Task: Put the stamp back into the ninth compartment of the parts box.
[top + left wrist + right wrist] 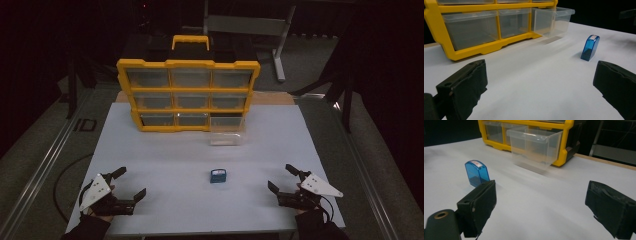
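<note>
A small blue translucent box (218, 175) stands upright on the white table (165, 150), midway between both grippers; it also appears as the blue box (590, 47) and the blue box (477, 173). Behind it a yellow drawer cabinet (188, 95) holds clear drawers, and its bottom-right clear drawer (227, 131) is pulled out. My left gripper (128, 184) rests open near the front left edge. At the front right, my right gripper (283, 178) is open too. Nothing sits between either pair of jaws.
A bare stretch of white table lies between the cabinet and the blue box. Dark floor, a metal rail (40, 170) at the left and a grey stand (280, 45) behind the table surround it.
</note>
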`<state>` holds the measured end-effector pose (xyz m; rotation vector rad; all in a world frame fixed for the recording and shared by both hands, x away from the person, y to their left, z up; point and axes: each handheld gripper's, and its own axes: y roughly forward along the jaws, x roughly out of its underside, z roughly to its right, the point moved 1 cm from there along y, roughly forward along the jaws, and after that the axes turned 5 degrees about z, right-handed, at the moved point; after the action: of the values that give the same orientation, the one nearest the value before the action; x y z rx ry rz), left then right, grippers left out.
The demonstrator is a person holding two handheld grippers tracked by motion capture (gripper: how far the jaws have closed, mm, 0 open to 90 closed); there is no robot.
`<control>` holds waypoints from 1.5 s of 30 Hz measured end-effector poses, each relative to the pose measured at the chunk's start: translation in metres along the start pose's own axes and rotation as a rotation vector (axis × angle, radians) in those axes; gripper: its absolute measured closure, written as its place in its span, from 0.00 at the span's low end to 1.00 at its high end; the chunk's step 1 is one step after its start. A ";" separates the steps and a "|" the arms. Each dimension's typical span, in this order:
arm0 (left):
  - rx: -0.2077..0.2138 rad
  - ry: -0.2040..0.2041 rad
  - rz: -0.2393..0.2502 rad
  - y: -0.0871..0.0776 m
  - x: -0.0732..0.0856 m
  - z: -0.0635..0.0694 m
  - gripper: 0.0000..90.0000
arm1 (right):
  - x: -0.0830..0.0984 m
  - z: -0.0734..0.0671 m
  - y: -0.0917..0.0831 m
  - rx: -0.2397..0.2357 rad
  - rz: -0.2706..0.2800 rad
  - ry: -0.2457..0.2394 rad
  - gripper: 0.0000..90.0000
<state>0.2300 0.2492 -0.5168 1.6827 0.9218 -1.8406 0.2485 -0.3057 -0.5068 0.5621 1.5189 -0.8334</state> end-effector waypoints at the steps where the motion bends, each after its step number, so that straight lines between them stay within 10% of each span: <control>1: 0.000 0.000 0.000 0.000 0.000 0.000 0.00 | 0.000 0.000 0.000 0.000 0.000 0.000 0.11; 26: -0.006 -0.010 0.004 -0.001 -0.005 0.001 0.00 | -0.001 -0.002 0.000 0.022 -0.003 -0.024 0.11; 45: 0.043 -0.011 0.030 0.004 -0.063 -0.001 0.00 | -0.003 -0.002 0.000 0.024 0.010 -0.016 0.11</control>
<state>0.2413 0.2414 -0.4555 1.7009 0.8539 -1.8604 0.2480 -0.3035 -0.5036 0.5791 1.4923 -0.8470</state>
